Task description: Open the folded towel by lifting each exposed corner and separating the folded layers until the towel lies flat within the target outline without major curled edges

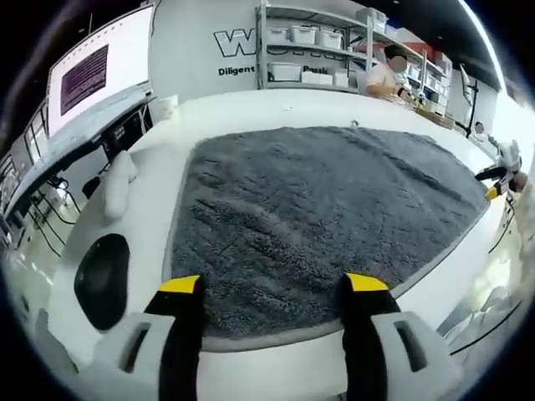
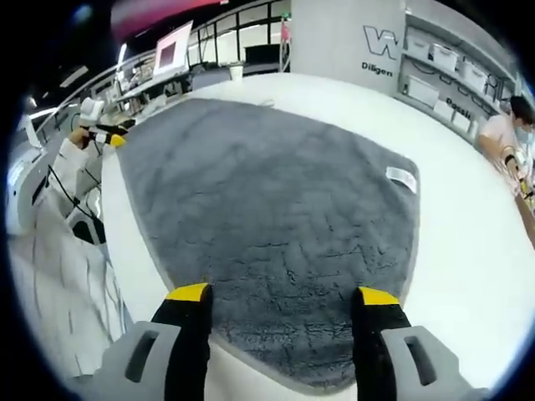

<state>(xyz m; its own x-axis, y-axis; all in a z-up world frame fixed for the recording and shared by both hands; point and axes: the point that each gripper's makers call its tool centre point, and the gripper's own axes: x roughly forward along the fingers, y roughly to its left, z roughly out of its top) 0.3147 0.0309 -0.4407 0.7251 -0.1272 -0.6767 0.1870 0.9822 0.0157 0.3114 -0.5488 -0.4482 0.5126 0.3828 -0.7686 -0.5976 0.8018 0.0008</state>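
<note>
A grey fluffy towel (image 1: 318, 217) lies spread out flat on the white table (image 1: 251, 109), with no folded layer showing. My left gripper (image 1: 273, 284) hovers open over the towel's near edge, its yellow-tipped jaws wide apart and holding nothing. In the right gripper view the same towel (image 2: 267, 200) shows a small white label (image 2: 401, 178) near one corner. My right gripper (image 2: 282, 294) is open too, above a rounded towel corner. The right gripper (image 1: 495, 180) appears at the towel's far right side. The left gripper (image 2: 104, 134) appears at the upper left.
A black oval patch (image 1: 102, 280) and a white object (image 1: 117, 180) lie on the table left of the towel. A person (image 1: 384, 75) works at shelves (image 1: 309, 50) behind the table. A white sleeve (image 2: 50, 209) runs along the table's left edge. A monitor (image 2: 171, 50) stands far back.
</note>
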